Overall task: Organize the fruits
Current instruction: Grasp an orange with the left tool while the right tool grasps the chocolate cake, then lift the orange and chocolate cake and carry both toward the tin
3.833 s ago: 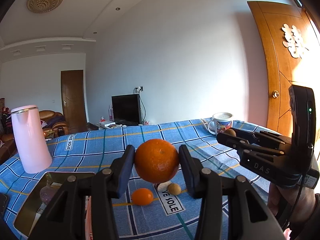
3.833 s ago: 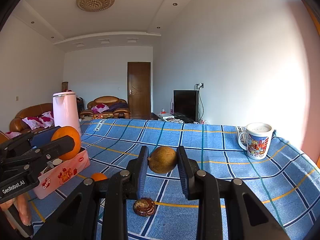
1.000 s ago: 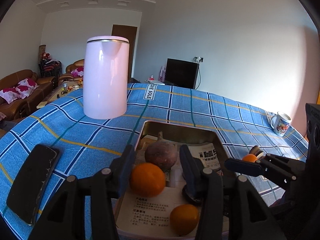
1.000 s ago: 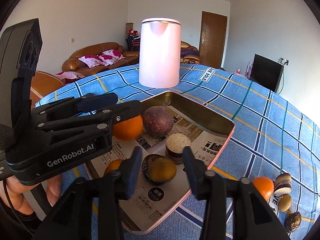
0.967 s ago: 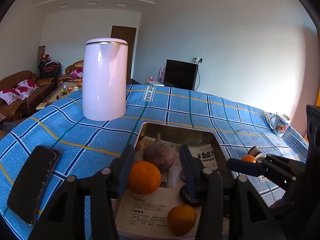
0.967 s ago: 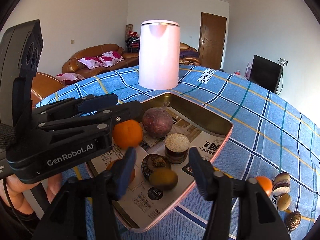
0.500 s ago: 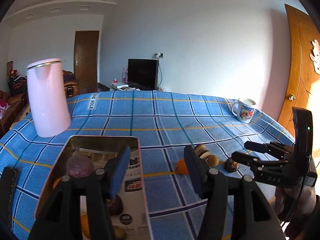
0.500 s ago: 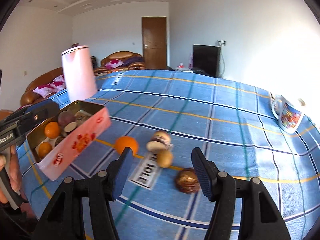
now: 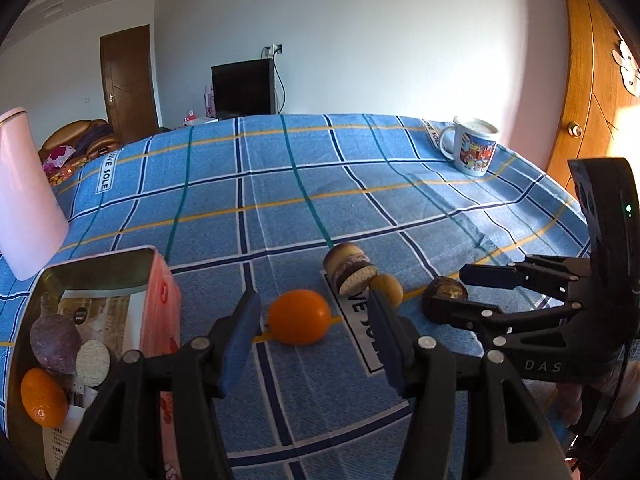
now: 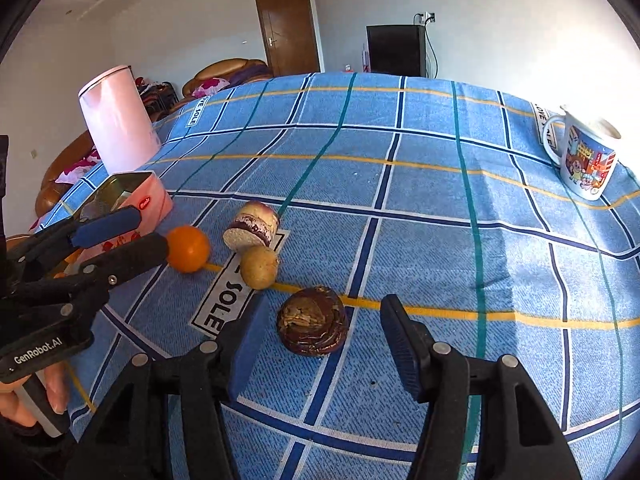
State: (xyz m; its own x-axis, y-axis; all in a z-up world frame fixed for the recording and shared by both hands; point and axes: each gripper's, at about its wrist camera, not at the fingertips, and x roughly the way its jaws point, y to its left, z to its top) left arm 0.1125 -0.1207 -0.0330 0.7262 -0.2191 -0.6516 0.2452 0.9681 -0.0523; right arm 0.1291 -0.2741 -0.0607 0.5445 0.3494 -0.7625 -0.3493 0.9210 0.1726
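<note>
Holding both grippers spread and empty, we frame the orange (image 9: 298, 322) at centre with our left gripper (image 9: 314, 334) and the brown fruit (image 10: 313, 321) with our right gripper (image 10: 320, 346); the tin (image 9: 160, 300) sits lower left.

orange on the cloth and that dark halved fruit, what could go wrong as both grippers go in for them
1. The orange is round and loose between the open left gripper; an off-centre close could roll it away.
2. The dark halved fruit looks soft; the right gripper might crush it.
3. The yellow-brown fruit sits close by and could get knocked.
</note>
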